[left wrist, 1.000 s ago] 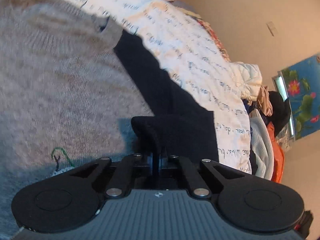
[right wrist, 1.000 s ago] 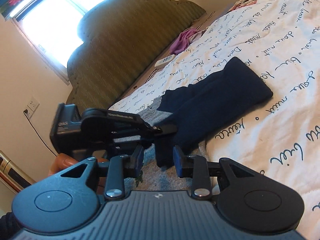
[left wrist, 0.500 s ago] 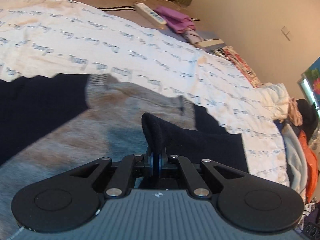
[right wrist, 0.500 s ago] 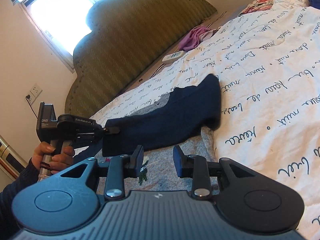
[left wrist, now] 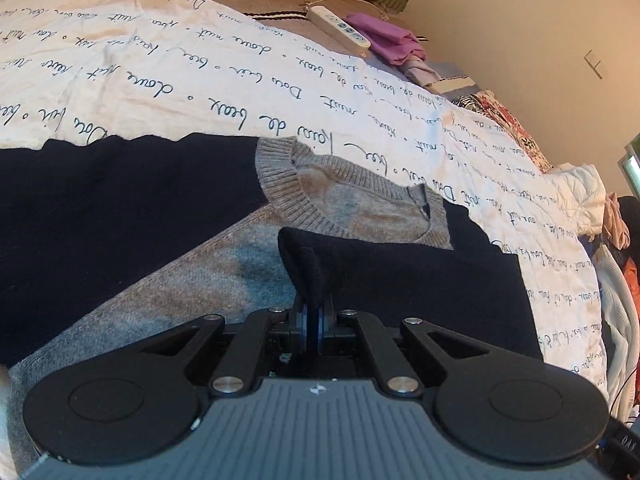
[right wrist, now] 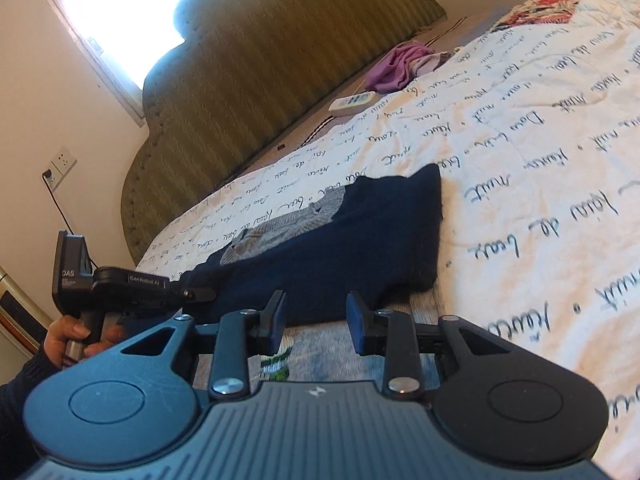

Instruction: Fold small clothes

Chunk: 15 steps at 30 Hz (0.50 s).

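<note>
Left fingers [left wrist: 325, 316] are pinching the navy sleeve [left wrist: 420, 284] over the grey sweater [left wrist: 352, 204] on the bed [left wrist: 240, 80], while the right gripper [right wrist: 316, 316] is hanging open.

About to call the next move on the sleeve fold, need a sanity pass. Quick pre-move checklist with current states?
1. Left tool shut on the navy sleeve: ok, cloth pinched between the pads.
2. Right tool open, holding nothing: ok.
3. Sleeve folded across the grey body of the sweater: ok, it crosses the chest below the collar.
4. Sleeve lying flat: not ok, it bunches up at the left tool.
5. Other sleeve folded in: cannot tell.
6. Hem of the sweater: cannot tell, hidden behind the tools.
</note>
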Motion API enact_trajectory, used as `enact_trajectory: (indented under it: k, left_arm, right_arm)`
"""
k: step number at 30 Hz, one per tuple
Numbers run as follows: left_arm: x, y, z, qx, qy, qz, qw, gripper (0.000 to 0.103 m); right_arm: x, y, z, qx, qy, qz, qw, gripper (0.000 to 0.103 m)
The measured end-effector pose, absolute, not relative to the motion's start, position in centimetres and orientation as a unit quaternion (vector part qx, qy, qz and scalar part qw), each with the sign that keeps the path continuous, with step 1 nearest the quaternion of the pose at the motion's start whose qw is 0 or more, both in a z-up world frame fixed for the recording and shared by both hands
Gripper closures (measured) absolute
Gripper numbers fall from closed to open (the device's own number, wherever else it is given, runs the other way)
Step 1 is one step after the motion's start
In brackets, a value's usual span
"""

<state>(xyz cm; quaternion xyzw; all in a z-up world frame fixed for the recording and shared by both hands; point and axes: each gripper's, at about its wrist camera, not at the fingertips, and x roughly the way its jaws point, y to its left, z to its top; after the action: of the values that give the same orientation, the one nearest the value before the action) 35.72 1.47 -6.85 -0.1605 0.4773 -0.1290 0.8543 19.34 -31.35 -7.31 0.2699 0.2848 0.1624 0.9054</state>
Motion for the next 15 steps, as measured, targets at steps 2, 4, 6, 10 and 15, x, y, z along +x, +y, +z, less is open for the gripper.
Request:
enact_trajectory:
  k: [2, 4, 6, 10, 15]
  left_arm:
    - [35.8, 1.9, -7.1, -0.162, 0.479, -0.123, 0.854, 0.1]
    - [35.8, 2.0, -7.3, -0.158, 0.481, -0.118, 0.854, 0.1]
    - [35.5, 1.8, -7.5, -0.145, 0.477, -0.117, 0.859, 0.099]
    - [34.8, 1.5, -7.7, -0.122, 0.469, -0.096, 0.87, 0.073]
    - [31.8, 1.3, -5.1, -0.115, 0.4, -0.035, 0.909, 0.03]
  right_arm:
    - [20.6, -31.0, -7.0, 0.262, 0.285, 0.162, 0.908, 0.072]
    - [22.3, -30.6, -6.8, 0.253, 0.289, 0.163, 0.909, 0.072]
    - [24.4, -30.2, -6.9, 0.244, 0.302, 0.159, 0.908, 0.072]
    - [28.7, -29.0, -7.7, 0.197, 0.329, 0.125, 0.915, 0.072]
    - [30.7, -27.3, -9.6, 0.14, 0.342, 0.077, 0.926, 0.072]
